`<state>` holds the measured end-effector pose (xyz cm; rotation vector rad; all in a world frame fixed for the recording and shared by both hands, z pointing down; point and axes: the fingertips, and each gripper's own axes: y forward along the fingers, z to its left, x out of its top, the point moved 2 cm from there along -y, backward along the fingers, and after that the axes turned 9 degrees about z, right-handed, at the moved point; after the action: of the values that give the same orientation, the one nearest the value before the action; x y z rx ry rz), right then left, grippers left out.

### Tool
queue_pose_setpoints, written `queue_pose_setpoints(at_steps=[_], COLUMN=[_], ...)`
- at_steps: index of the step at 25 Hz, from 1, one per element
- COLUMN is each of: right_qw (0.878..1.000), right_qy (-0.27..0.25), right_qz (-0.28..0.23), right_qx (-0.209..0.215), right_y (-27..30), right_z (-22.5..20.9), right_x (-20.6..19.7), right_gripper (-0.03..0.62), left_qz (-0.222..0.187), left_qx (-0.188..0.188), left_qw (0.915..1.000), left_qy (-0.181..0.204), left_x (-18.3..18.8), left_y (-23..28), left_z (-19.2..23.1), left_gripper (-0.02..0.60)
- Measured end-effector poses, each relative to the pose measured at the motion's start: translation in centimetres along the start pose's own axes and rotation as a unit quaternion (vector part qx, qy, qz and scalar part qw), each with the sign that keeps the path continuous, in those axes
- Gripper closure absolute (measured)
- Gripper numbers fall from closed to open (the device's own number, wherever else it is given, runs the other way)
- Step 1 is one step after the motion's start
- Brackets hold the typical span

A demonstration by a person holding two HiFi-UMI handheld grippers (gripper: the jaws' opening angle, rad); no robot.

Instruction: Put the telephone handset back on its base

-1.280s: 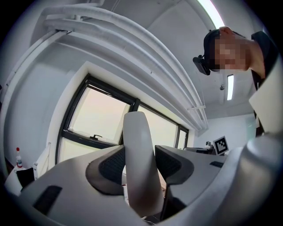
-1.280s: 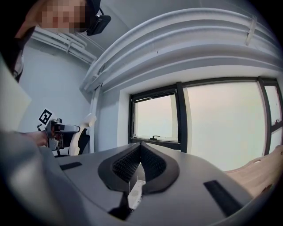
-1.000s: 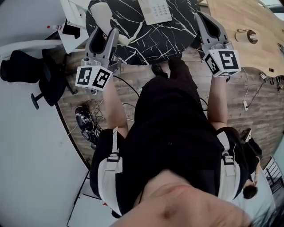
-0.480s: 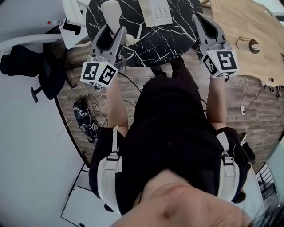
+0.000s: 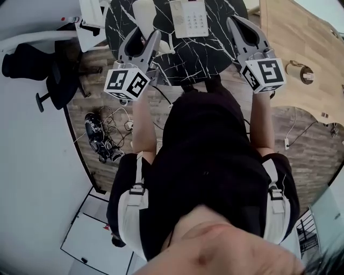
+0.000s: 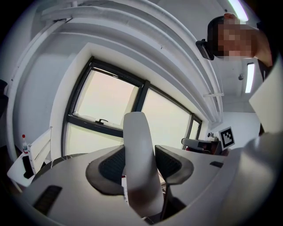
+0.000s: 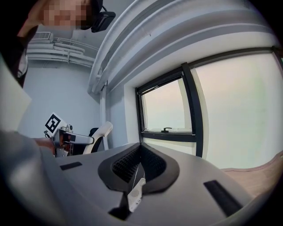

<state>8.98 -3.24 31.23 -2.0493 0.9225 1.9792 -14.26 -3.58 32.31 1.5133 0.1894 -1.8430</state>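
The white telephone handset point(image 5: 144, 12) stands upright between the pads of my left gripper point(image 5: 141, 38), which is shut on its lower part. In the left gripper view the handset point(image 6: 138, 154) fills the gap between both dark pads point(image 6: 109, 170) and points up at the window. The white base point(image 5: 189, 17) with its keypad lies on the black marble table point(image 5: 215, 45), just right of the handset. My right gripper point(image 5: 239, 27) hovers at the table's right edge; its jaws point(image 7: 139, 164) are pressed together with nothing between them.
A black office chair point(image 5: 32, 70) and a white shelf point(image 5: 91, 21) stand at the left. Cables and a dark device point(image 5: 102, 137) lie on the wooden floor. A light wooden table point(image 5: 301, 43) with a round object point(image 5: 302, 71) is at the right.
My left gripper has carried the handset to the right and further over the marble table, closer to the base. The right gripper has shifted only slightly.
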Motion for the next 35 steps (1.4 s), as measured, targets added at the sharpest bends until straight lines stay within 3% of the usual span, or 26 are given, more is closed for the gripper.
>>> queue_pose_setpoints(at_steps=[15,27,35], right_qw=[0.997,0.991,0.988], right_qy=[0.000,0.002,0.011], right_qz=[0.010,0.028,0.049], right_qx=[0.080,0.133,0.146], right_y=[3.5,5.5,6.8], right_z=[-4.1,-5.9,-5.4], right_x=[-0.1,-1.5,-3.0], right_gripper=[0.565,0.565,0.565], left_qz=[0.032,0.083,0.121], left_qx=[0.068,0.143,0.160], left_qw=[0.9970,0.9859,0.9794], left_qy=[-0.019,-0.022,-0.023], left_x=[-2.0,-6.2,-9.0], left_y=[4.8,7.6,9.3], left_z=[-1.2,-0.7,0.4], left_gripper=[0.359,0.359,0.359])
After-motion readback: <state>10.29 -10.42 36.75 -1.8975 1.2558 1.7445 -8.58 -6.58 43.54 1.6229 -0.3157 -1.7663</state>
